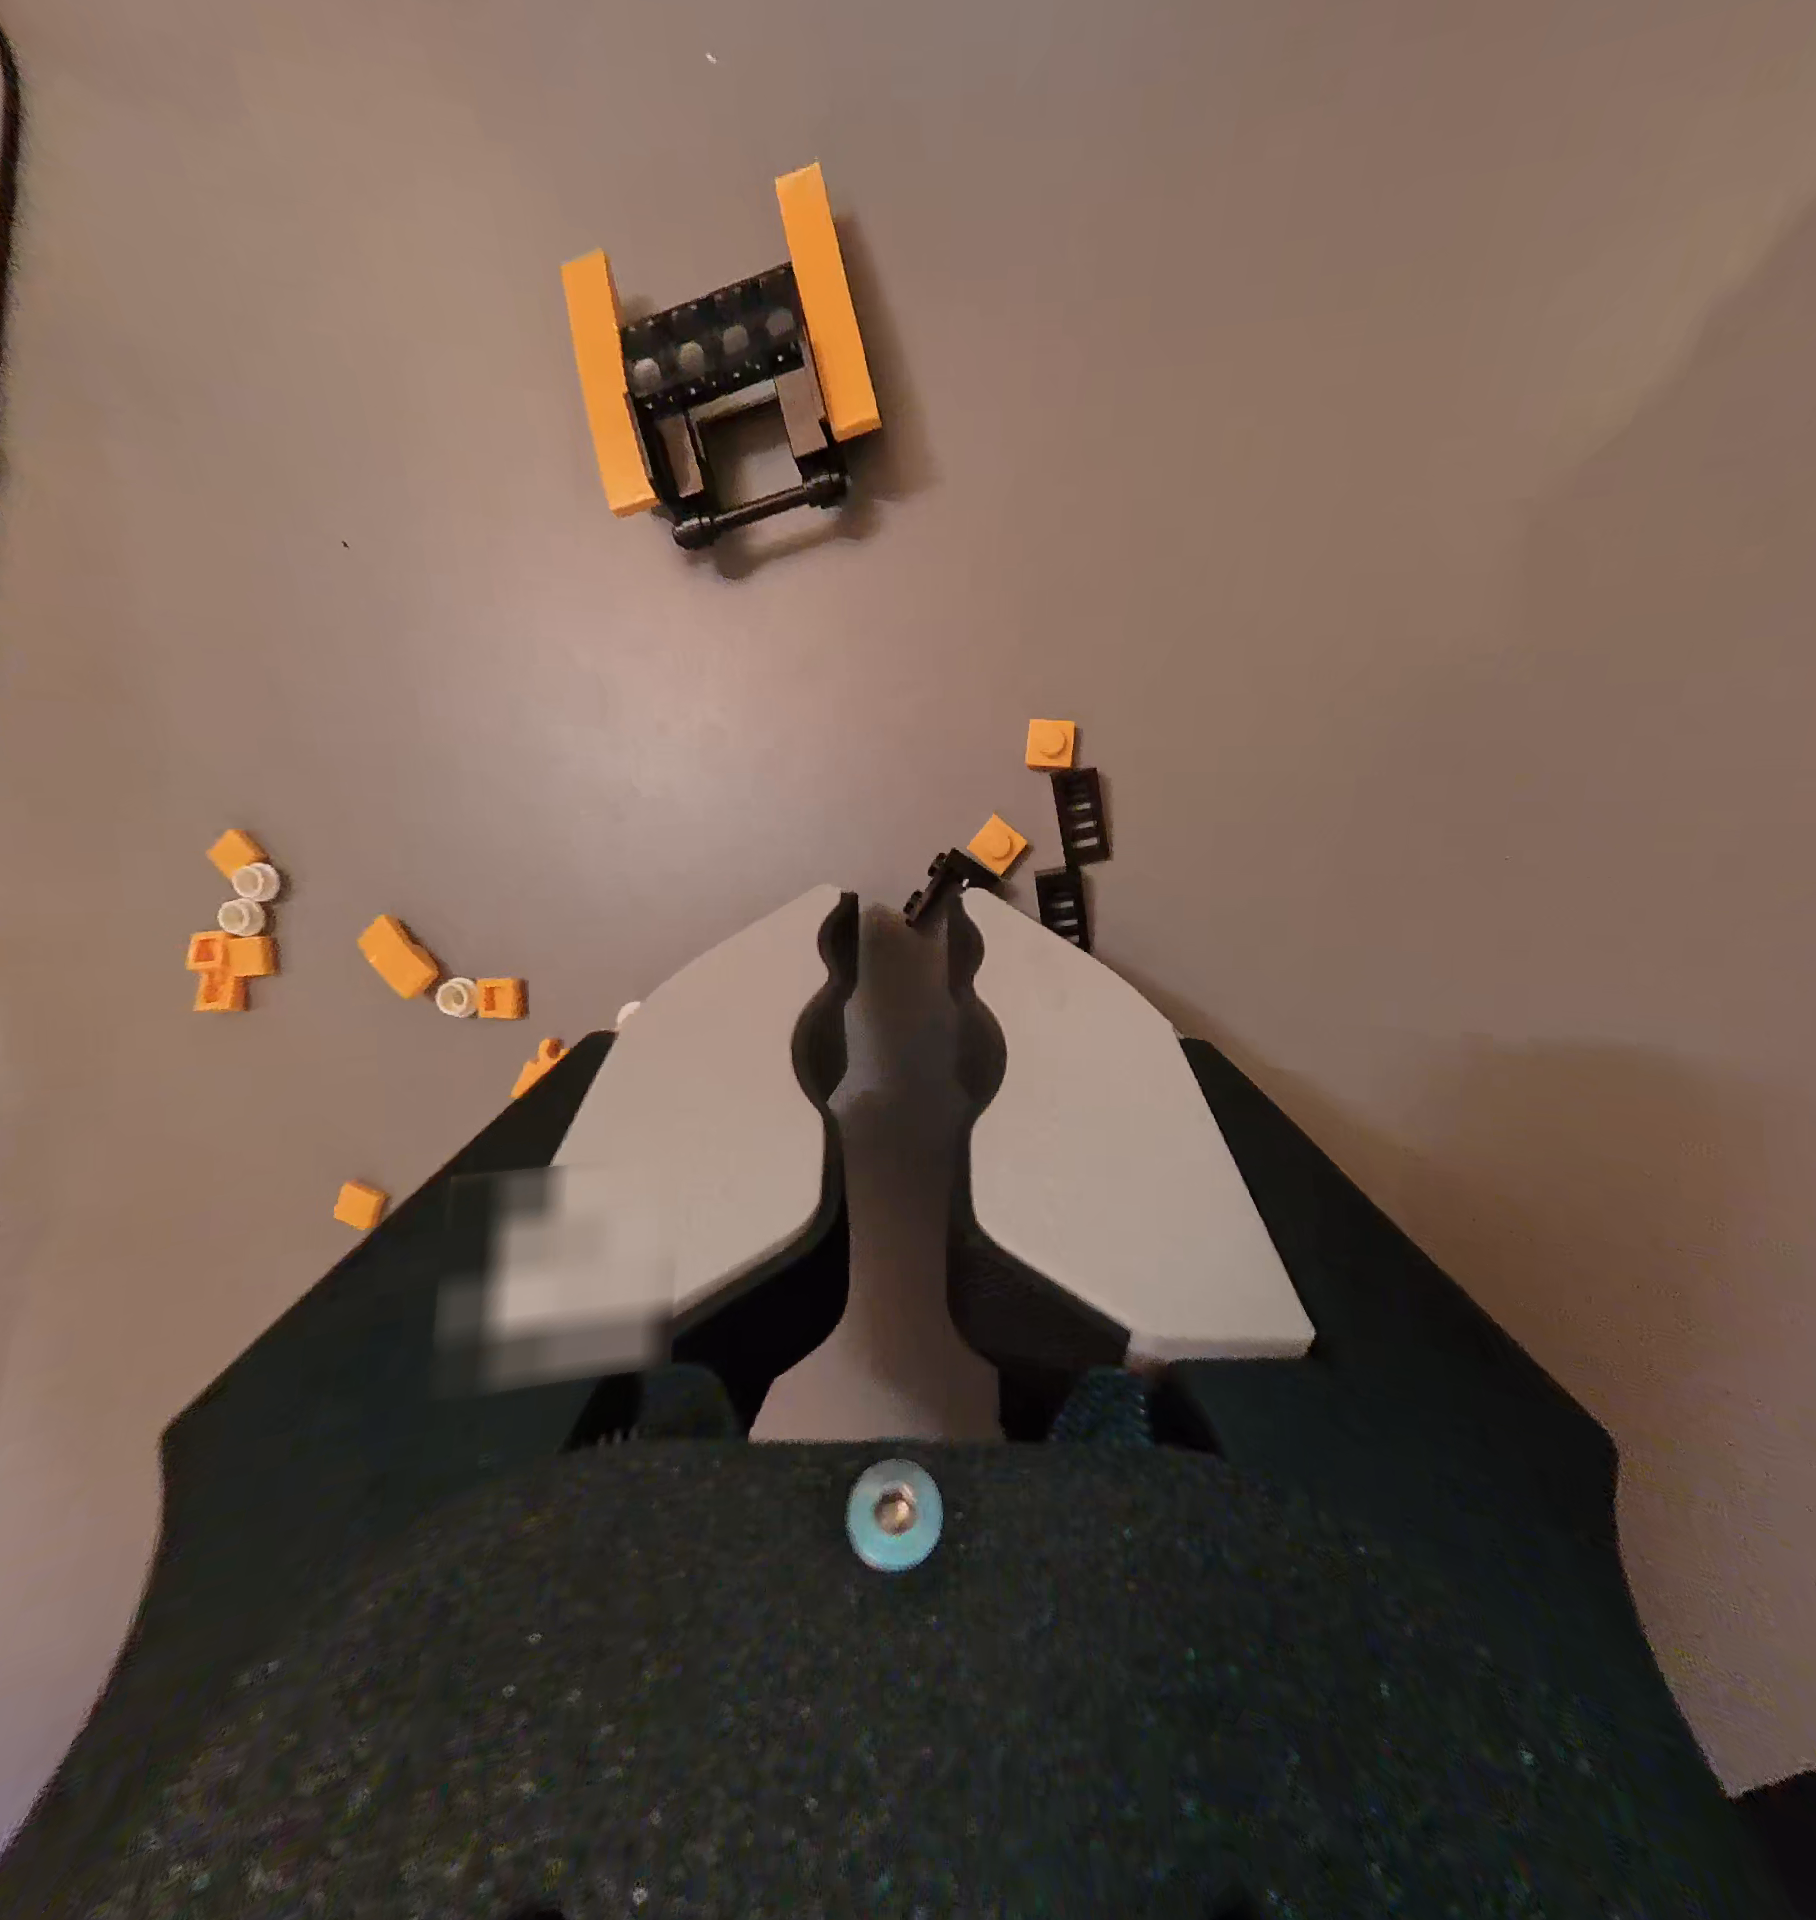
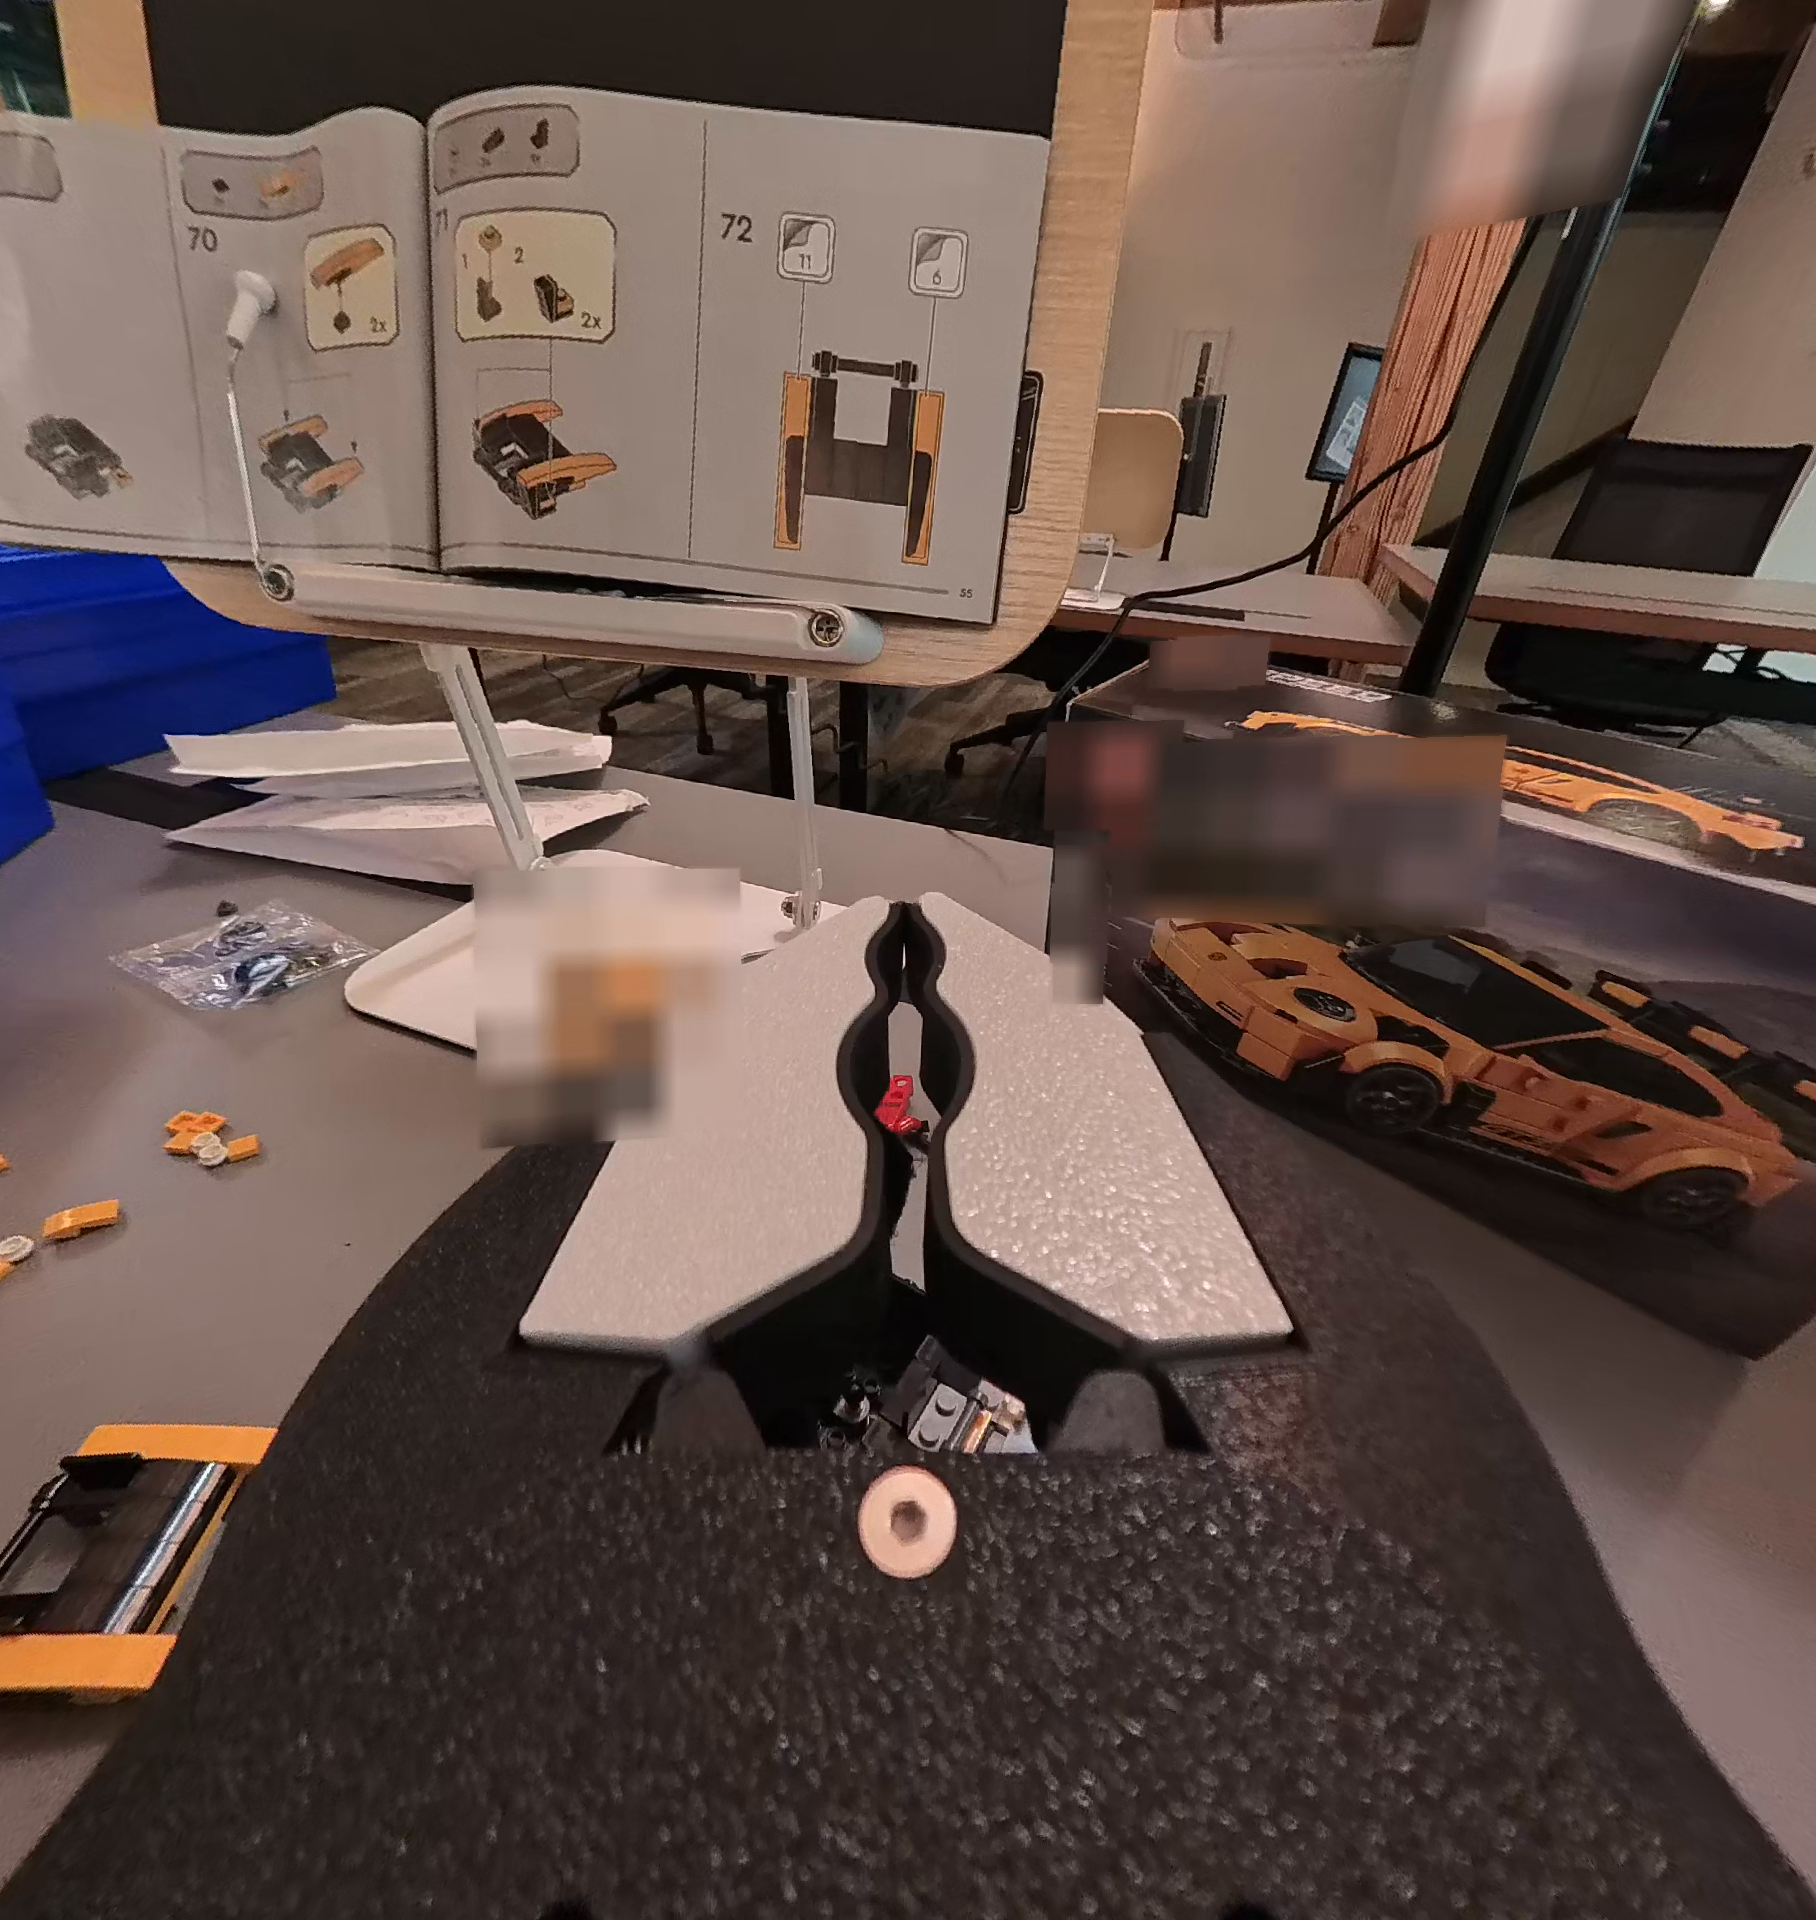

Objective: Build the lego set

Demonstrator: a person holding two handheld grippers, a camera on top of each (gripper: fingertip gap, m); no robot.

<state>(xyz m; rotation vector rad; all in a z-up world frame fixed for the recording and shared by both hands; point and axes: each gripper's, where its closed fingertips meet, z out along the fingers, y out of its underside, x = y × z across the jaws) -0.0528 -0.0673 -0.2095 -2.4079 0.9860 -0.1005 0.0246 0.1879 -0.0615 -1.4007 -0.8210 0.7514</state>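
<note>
An orange and black lego assembly (image 1: 717, 384) lies on the grey table ahead of my left gripper (image 1: 906, 906). The left gripper is open with a narrow gap and holds nothing. A small black piece (image 1: 933, 885) lies at its right fingertip. Orange studs (image 1: 1049, 743) and black grille tiles (image 1: 1080, 821) lie just right of it. My right gripper (image 2: 909, 912) is shut with its tips touching and nothing between them. The assembly (image 2: 83, 1548) sits low to its left. A red piece (image 2: 896, 1103) and grey parts (image 2: 945, 1413) show on the table beneath its fingers.
Loose orange and white pieces (image 1: 234, 925) lie left of the left gripper. An open instruction booklet (image 2: 571, 343) stands on a white holder (image 2: 416, 977). The set's box (image 2: 1455, 1018) is to the right. A plastic bag (image 2: 239, 951), paper bags (image 2: 395, 790) and blue bins (image 2: 104, 644) are at the far left. My right fingertips sit around 30 cm from my left ones.
</note>
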